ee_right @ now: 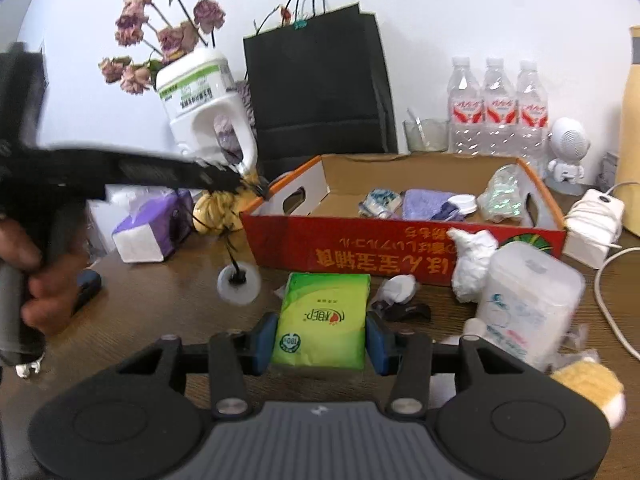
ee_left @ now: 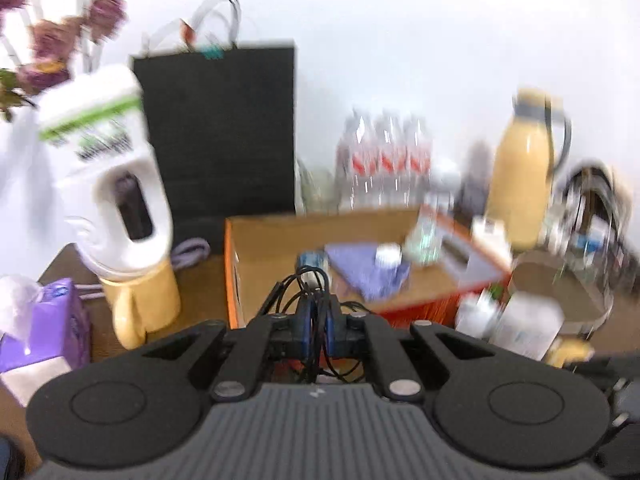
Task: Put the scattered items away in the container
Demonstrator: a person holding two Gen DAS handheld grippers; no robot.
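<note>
tabletop [ee_right: 160, 280]: brown wood grain, smooth with a faint sheen
container [ee_right: 400, 240]: corrugated cardboard, raw brown inside, glossy red print outside
tissue pack [ee_right: 322, 316]: glossy green plastic wrap, lightly creased
paper bag [ee_right: 316, 92]: matt black paper, thin cord handles
water bottles [ee_right: 496, 108]: clear ribbed plastic, shiny red labels
jug [ee_right: 204, 100]: smooth white plastic, slightly glossy
cloth [ee_right: 424, 204]: soft purple fabric, napped and matt
tub [ee_right: 528, 300]: translucent frosted plastic with a printed label
right gripper [ee_right: 322, 344]: matt black plastic arms, blue rubbery pads on the jaws, ribbed grey body
cable [ee_left: 308, 296]: thin black cord with smooth sheathing, blurred
</note>
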